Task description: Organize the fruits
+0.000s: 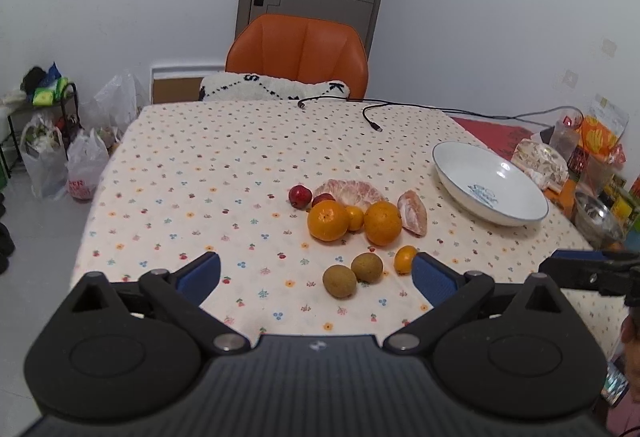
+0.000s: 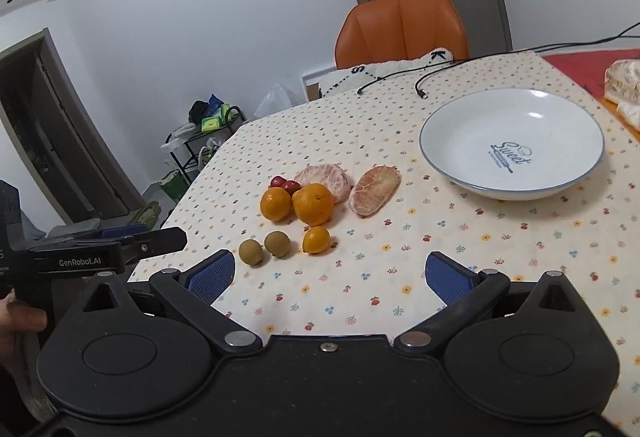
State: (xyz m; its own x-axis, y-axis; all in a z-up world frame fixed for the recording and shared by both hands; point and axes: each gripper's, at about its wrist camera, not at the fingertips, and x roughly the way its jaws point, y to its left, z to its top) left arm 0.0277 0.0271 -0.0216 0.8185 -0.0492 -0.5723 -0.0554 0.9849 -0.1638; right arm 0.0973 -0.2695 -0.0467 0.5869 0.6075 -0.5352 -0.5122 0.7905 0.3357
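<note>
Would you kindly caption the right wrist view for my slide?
Open right gripper faces loose fruit beside an empty white bowl on a patterned tablecloth.

Oranges, peeled pomelo pieces, red fruits and two brown kiwis cluster mid-counter; white bowl sits empty, far right.

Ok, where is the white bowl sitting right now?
The white bowl sits empty on the tablecloth at the right of both views, just right of the peeled pomelo piece.

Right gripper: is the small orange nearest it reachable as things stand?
Probably yes. The right gripper is open, the small orange sits just ahead, apart from other fruit, with bare cloth between.
</note>
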